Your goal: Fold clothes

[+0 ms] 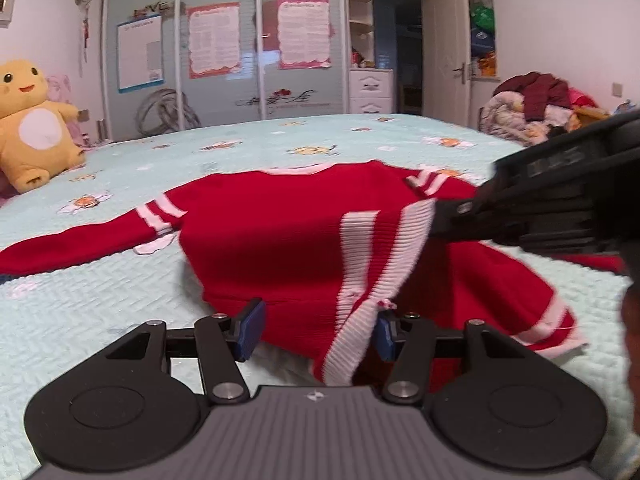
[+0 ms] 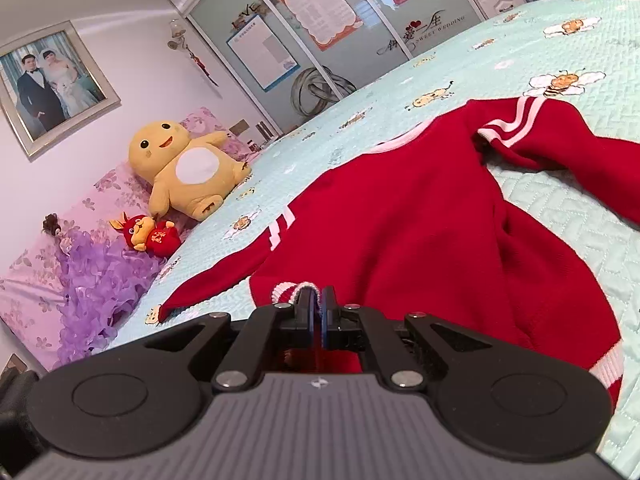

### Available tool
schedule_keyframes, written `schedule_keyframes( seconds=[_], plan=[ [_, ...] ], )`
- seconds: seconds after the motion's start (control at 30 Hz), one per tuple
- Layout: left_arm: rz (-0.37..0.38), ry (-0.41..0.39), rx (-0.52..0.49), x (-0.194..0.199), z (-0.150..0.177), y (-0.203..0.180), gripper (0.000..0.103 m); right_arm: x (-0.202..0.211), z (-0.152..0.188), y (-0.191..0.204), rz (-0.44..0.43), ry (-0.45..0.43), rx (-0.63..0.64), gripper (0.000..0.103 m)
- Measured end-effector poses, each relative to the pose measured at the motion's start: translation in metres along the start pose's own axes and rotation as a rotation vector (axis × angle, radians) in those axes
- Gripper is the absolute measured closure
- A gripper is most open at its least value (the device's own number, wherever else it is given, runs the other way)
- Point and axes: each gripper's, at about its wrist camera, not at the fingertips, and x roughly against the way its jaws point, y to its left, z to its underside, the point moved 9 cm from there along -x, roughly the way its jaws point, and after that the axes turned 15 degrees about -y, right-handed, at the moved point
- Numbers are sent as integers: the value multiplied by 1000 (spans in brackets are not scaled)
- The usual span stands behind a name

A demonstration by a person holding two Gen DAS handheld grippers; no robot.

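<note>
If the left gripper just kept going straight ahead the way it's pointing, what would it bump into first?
Most likely the red sweater. The left gripper is open, and the sweater's white ribbed hem already hangs between its fingers, held up by the right gripper. Depth is hard to judge.

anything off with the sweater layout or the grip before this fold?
The red sweater is bunched, not flat: its white ribbed hem is lifted and twisted where the right tongs pinch it. The left tongs are open and hold nothing, so only one end of the hem is held. No damage shows.
</note>
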Motion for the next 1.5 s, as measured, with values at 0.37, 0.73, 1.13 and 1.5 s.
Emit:
schedule_keyframes(
  seconds=[0.37, 0.73, 1.13, 1.5],
  plan=[
    [-74, -47, 294, 22, -23, 63, 97, 53, 6, -4, 69, -41, 309, 65],
    [-79, -144, 227, 51, -76, 65, 99, 108, 27, -31, 191, -26, 792, 56],
    [-95, -115, 184, 46, -71, 60, 99, 82, 49, -38, 242, 10, 1131, 56],
    [-97, -108, 201, 40, -70, 66, 99, 52, 68, -41, 229, 136, 1386, 59]
  ],
)
